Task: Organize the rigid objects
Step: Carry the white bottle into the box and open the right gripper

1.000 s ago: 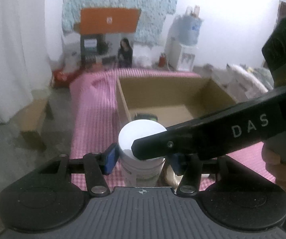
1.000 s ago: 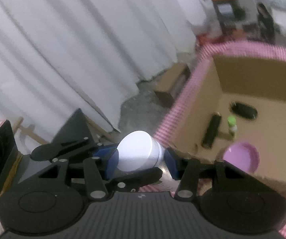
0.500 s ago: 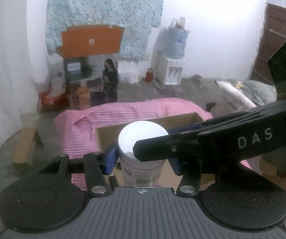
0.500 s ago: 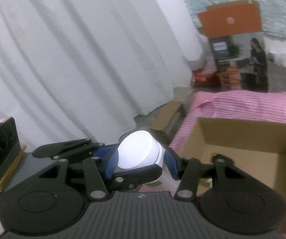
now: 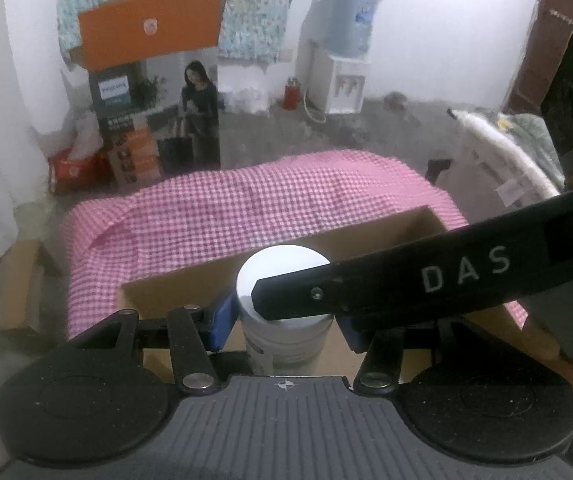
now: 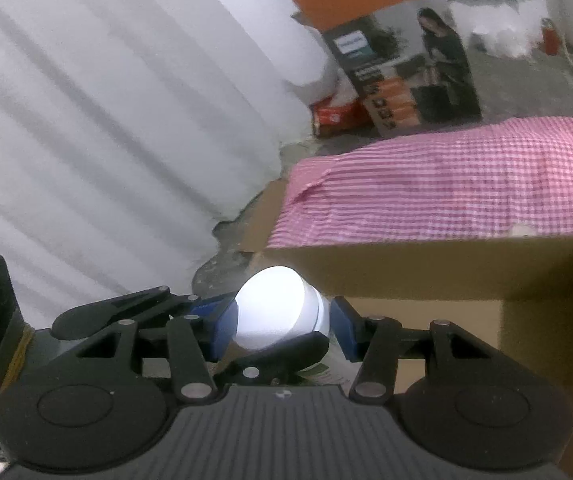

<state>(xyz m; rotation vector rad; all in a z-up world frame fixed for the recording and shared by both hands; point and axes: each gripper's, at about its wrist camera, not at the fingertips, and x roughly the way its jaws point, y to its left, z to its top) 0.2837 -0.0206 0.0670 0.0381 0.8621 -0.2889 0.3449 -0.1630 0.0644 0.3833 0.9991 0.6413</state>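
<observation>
- Behind the cardboard box (image 5: 370, 240), a pink checked cloth (image 5: 254, 208) covers the surface that the box sits on; it spreads from the box's far wall toward the back of the room.
- Beyond the box, against the far wall, stands an orange-topped printed carton (image 5: 154, 92), and to the right of that a white water dispenser (image 5: 342, 80) bearing a blue bottle.
- The open cardboard box shows its brown far wall and inner corner (image 6: 486, 276); what lies inside is hidden in both views.
- Over the box's near left part, a white lidded jar (image 5: 282, 300) is held up, its round lid facing the cameras.
- The left gripper (image 5: 284, 320) clamps the jar's body between blue pads (image 5: 220, 320).
- The right gripper (image 6: 282, 320) grips the same jar (image 6: 274, 304) at its sides; its black finger, lettered DAS, crosses the lid in the left view.
</observation>
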